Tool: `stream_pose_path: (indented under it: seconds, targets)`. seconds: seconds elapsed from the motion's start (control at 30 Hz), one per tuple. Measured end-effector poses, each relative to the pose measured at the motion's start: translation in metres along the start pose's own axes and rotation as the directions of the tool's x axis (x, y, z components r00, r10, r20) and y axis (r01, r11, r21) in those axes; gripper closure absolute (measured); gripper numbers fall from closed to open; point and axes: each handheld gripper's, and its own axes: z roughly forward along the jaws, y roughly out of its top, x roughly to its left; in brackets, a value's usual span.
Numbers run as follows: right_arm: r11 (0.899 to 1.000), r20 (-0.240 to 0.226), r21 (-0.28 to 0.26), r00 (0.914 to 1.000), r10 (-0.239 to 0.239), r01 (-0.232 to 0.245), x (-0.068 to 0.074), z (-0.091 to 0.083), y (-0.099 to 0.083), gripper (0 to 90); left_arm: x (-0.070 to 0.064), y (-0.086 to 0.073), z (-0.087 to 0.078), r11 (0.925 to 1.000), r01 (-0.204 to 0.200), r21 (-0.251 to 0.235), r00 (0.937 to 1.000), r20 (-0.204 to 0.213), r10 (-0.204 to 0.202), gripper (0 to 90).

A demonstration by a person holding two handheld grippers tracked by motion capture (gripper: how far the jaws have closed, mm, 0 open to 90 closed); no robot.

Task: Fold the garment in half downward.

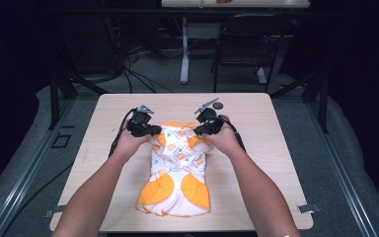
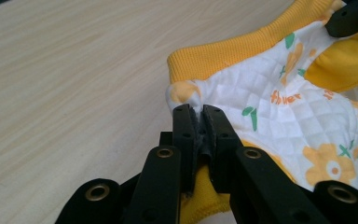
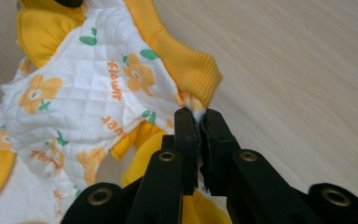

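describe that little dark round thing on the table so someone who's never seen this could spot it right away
Start at the wooden table and go to its far edge, past the orange and white garment. Just beyond the right gripper lies a small dark round thing, flat on the wood, apart from the cloth.

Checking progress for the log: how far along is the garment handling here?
Done: both grasps made. Left claw and right claw are each shut on a far corner of the flower-print garment beside its yellow ribbed band. In hand: those corners. Left: any fold, likely; it lies spread on the table.
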Motion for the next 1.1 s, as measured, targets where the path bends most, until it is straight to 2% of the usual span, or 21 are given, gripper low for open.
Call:
stream_pose_path:
  seconds: [0.1, 0.33, 0.57, 0.7, 0.8, 0.83, 0.97, 1.1]
  targets:
    - [1.0, -0.003, -0.015, 1.0, 0.005, -0.005, -0.001, -0.008, 0.002, 85.6, -0.001, 0.001, -0.005, 0.9999, -0.012, 0.011, 0.9999, -0.007, 0.012, 84.3]
    - [0.999, 0.008, -0.033, 1.0, -0.005, 0.005, 0.003, -0.016, 0.006, 85.6, -0.002, 0.005, -0.015, 0.9998, -0.02, -0.006, 0.9997, -0.016, 0.02, 84.3]
    - [0.998, 0.024, -0.066, 0.9996, -0.018, 0.019, 0.002, -0.028, 0.014, 85.6, -0.003, 0.013, -0.024, 0.9983, -0.028, -0.051, 0.9995, -0.016, 0.027, 84.2]
    - [0.996, 0.044, -0.081, 0.9983, -0.038, 0.042, 0.003, -0.036, 0.019, 85.6, -0.004, 0.014, -0.03, 0.9959, -0.05, -0.075, 0.9988, -0.009, 0.049, 84.1]
    - [0.995, 0.041, -0.093, 0.9982, -0.043, 0.047, 0.004, -0.04, 0.021, 85.6, -0.004, 0.014, -0.032, 0.9949, -0.049, -0.088, 0.9988, -0.013, 0.048, 84.0]
    - [0.993, 0.05, -0.098, 0.9967, -0.063, 0.068, 0.006, -0.044, 0.024, 85.5, -0.003, 0.014, -0.035, 0.9938, -0.053, -0.098, 0.9985, -0.015, 0.052, 83.9]
    - [0.989, 0.058, -0.113, 0.9945, -0.087, 0.093, 0.011, -0.05, 0.029, 85.5, -0.003, 0.015, -0.039, 0.992, -0.06, -0.111, 0.9981, -0.019, 0.058, 83.9]
    - [0.987, 0.067, -0.095, 0.9899, -0.125, 0.131, 0.016, -0.05, 0.027, 85.5, -0.007, 0.011, -0.039, 0.9927, -0.079, -0.091, 0.9968, 0.007, 0.08, 84.0]
